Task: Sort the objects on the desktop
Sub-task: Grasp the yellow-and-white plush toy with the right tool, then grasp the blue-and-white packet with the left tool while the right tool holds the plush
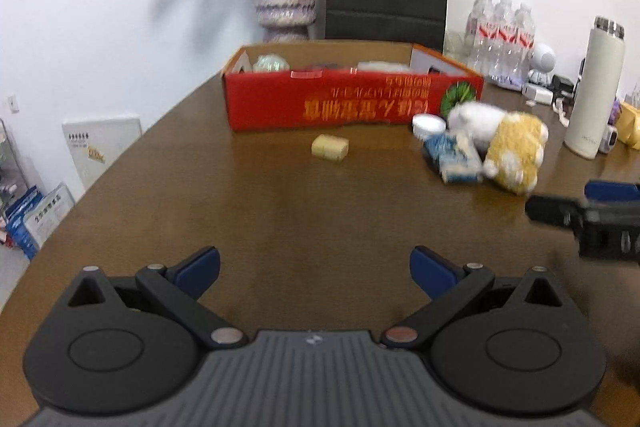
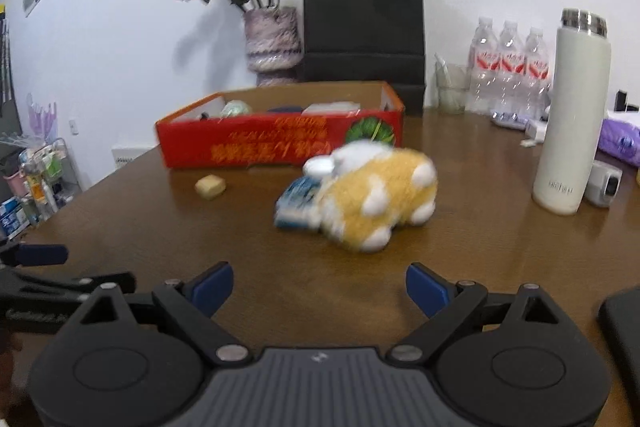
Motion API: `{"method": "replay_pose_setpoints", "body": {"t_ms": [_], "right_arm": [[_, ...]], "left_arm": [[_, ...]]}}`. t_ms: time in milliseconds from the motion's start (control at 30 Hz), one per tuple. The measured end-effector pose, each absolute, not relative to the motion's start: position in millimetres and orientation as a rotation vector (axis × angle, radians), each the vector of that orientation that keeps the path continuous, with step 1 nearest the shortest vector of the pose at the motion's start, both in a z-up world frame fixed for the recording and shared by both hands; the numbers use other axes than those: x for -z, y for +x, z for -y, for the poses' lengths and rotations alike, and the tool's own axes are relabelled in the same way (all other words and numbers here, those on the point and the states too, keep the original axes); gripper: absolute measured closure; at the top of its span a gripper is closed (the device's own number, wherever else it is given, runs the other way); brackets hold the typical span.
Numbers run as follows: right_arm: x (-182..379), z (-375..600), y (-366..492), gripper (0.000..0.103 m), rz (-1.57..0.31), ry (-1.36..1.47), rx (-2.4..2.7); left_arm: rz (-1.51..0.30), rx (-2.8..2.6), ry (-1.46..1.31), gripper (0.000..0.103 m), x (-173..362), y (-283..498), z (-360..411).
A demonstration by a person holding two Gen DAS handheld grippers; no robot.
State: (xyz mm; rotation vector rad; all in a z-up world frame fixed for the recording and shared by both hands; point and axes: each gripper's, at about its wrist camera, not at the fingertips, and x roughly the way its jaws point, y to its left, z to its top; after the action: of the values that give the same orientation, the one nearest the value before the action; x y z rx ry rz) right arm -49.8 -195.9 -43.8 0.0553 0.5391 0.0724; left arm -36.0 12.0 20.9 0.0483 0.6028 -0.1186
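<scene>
I am holding both the left gripper and right gripper wide and empty; I am judging the yellow-and-white plush toy light, soft, squashable, best pinched across its body.

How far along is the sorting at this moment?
Partly done: the red box already holds several items. Nothing is in hand; the left gripper and right gripper are both open and empty. Still on the table: the plush toy, blue packet, white lid and a small yellow block.
</scene>
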Motion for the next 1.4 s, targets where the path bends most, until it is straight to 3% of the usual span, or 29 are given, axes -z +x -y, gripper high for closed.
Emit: {"method": "replay_pose_setpoints", "body": {"t_ms": [167,233,367,500,700,900,1000,1133,1233,1400], "right_arm": [[29,218,-4,0.012,-0.491,0.099,-0.01],[28,231,20,0.018,-0.517,0.17,0.009],[34,255,57,0.02,-0.587,0.335,0.039],[46,250,68,0.038,-0.632,0.267,0.048],[45,269,52,0.039,-0.61,0.255,0.091],[43,271,44,0.029,-0.617,0.184,0.105],[45,272,47,0.027,-0.632,0.2,0.059],[49,266,49,0.035,-0.638,0.17,0.05],[45,261,40,0.042,-0.626,0.166,0.029],[39,247,10,0.043,-0.599,0.111,-0.045]], "left_arm": [[-0.593,0.133,0.036,0.0,-31,-13,-2],[-0.607,0.159,0.026,0.0,-34,-5,5],[-0.586,0.24,0.029,0.0,-37,-1,24],[-0.559,0.304,0.063,0.002,-41,13,47],[-0.572,0.393,0.052,0.01,-39,53,80],[-0.717,0.376,-0.053,0.036,-19,101,91],[-0.744,0.376,-0.063,0.077,-13,103,87],[-0.717,0.382,-0.09,0.09,-19,86,72],[-0.685,0.372,-0.09,0.091,-29,68,62],[-0.621,0.34,-0.114,0.092,-50,35,37]]}}
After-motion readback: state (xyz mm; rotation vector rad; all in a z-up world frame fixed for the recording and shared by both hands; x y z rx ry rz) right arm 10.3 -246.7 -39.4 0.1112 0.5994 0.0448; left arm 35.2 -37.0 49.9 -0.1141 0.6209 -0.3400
